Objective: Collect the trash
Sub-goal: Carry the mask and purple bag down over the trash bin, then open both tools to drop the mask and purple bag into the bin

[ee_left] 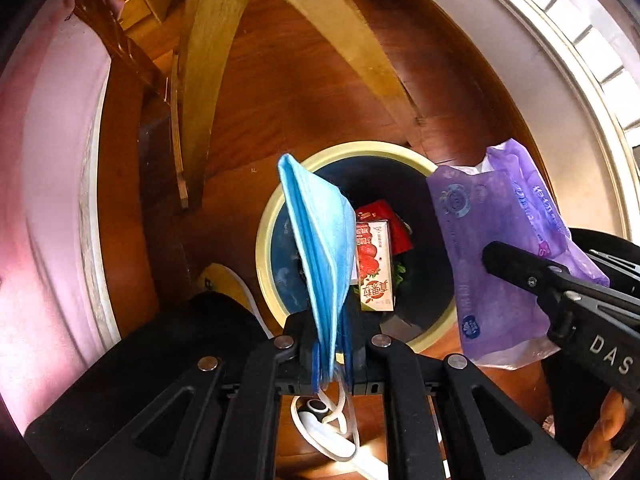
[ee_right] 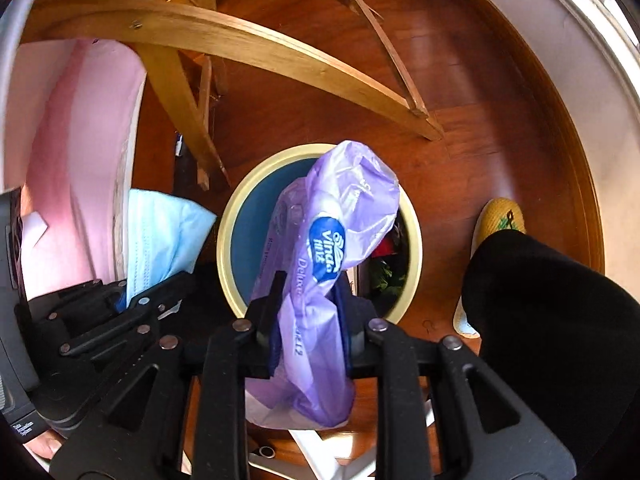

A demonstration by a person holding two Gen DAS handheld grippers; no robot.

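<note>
My left gripper is shut on a folded blue face mask, which hangs over the open bin. The bin has a yellow rim and a dark blue inside. A red and white drink carton and other rubbish lie at its bottom. My right gripper is shut on a purple plastic tissue pack, also above the bin. The left wrist view shows that pack at the right, with one of the right gripper's fingers across it. The mask appears at the left in the right wrist view.
Curved wooden chair legs stand on the brown wood floor just beyond the bin. A pink cloth hangs at the left. A person's black trouser leg and yellow slipper are right of the bin; another slipper is at its left.
</note>
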